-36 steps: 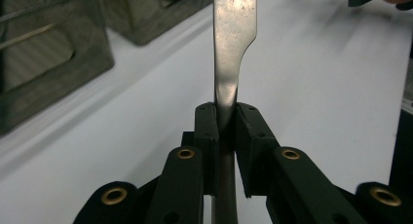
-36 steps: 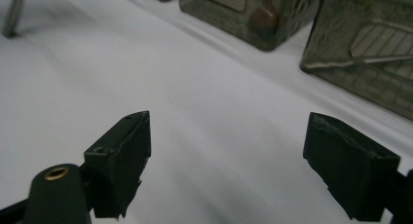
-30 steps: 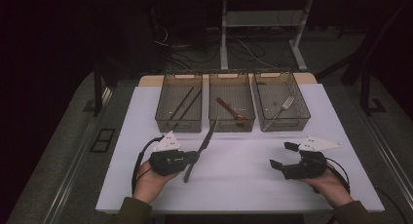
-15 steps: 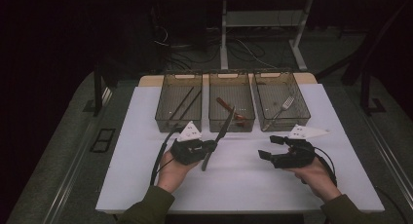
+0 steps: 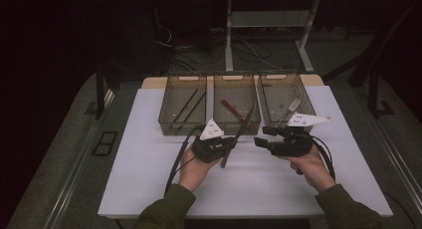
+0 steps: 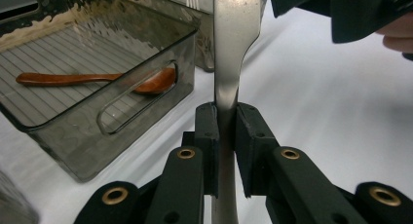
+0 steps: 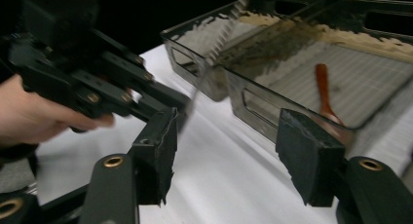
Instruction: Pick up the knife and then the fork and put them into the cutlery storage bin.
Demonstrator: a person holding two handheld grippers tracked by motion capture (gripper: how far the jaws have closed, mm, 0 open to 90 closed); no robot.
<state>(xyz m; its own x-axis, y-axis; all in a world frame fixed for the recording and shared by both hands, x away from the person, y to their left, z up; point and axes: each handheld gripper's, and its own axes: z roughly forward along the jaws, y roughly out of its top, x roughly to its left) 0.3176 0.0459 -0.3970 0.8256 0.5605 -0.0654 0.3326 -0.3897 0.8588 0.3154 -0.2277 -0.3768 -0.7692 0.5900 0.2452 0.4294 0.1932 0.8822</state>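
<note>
A table knife with a serrated blade is held by its metal handle in my left gripper, whose pads are shut on it. The blade points away, toward the middle bin. My right gripper faces the left one from the right, a short way off. Its jaws have just been closing and still stand apart, with nothing between them. In the right gripper view, the left gripper and knife are ahead of the pads.
Three clear bins stand in a row at the back of the white table. The left bin holds dark sticks, the middle one a wooden spoon, the right bin a fork. Cables trail from both grippers.
Both hands moved toward the table's middle: the left one rightward with the knife, the right one leftward and slightly up. The right jaws have narrowed.
</note>
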